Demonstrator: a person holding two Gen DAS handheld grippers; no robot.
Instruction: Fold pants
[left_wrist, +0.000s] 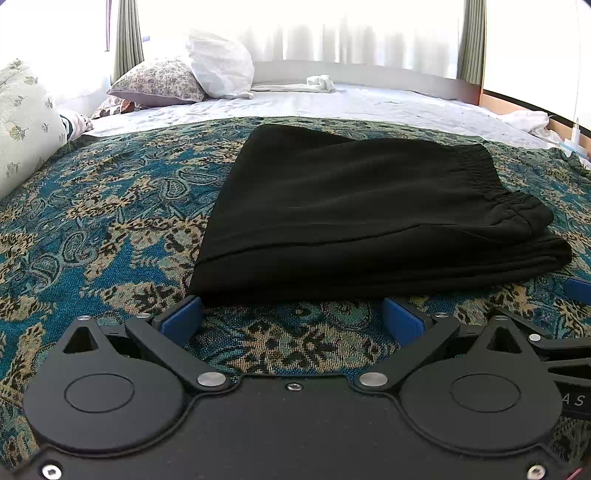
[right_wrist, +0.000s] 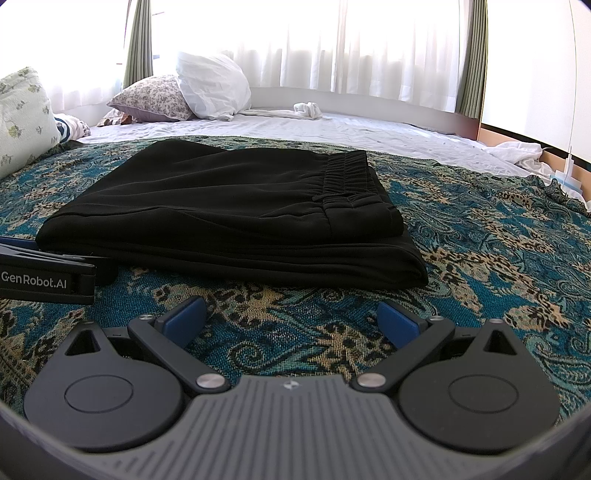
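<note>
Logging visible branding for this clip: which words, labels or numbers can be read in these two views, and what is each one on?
"GenRobot.AI": white print on the black side of the left gripper, seen at the left edge of the right wrist view.
"A S": two white letters on the right gripper, at the right edge of the left wrist view; the rest is cut off, so the full word cannot be read.
No text shows on the black pants or the patterned bedspread.

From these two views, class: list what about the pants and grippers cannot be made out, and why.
- Pants legs and hems: both views, tucked under the top fold.
- Pants' far edge: both views, hidden by their own bulk.
- Right gripper in the left view: cut off by the right edge.
- Left gripper in the right view: cut off by the left edge.
</note>
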